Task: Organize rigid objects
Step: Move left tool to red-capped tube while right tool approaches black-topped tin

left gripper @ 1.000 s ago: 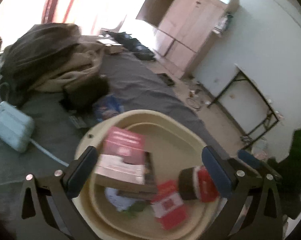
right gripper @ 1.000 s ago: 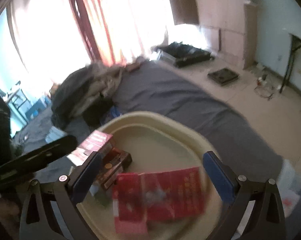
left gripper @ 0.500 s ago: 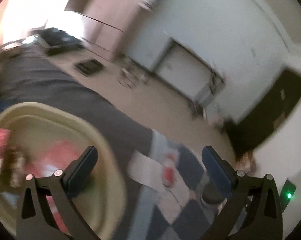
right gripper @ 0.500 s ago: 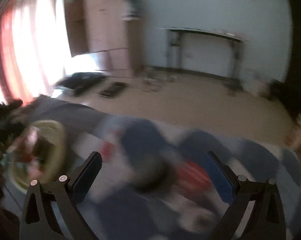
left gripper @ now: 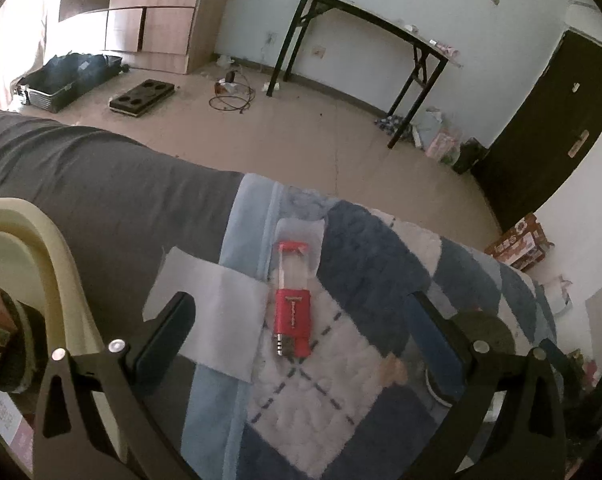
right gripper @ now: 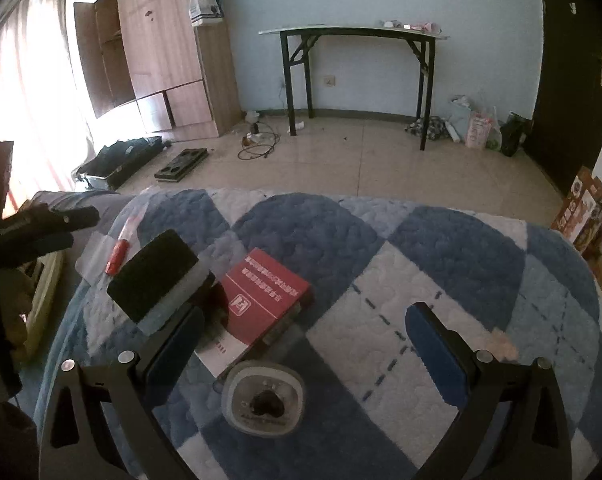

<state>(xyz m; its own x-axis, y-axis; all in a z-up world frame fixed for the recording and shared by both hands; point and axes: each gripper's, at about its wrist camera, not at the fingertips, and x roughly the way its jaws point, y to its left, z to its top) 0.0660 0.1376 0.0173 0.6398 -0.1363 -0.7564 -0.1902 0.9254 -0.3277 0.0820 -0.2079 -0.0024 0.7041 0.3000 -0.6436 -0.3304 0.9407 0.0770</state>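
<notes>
left gripper gaping wide, holding nothing, framing red packaged item lying lengthwise at frame centre; right gripper likewise spread, empty.

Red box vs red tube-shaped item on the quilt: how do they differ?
The red box is wide and flat; the red tube-shaped item is narrow and long. The box is opaque and printed on top; the item's far half is clear. The box leans on other things; the item lies flat. Both are ungripped.

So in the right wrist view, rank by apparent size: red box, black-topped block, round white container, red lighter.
1. red box and black-topped block: look alike, not ranked.
2. round white container, inflated by nearness.
3. red lighter, clearly smallest.
</notes>
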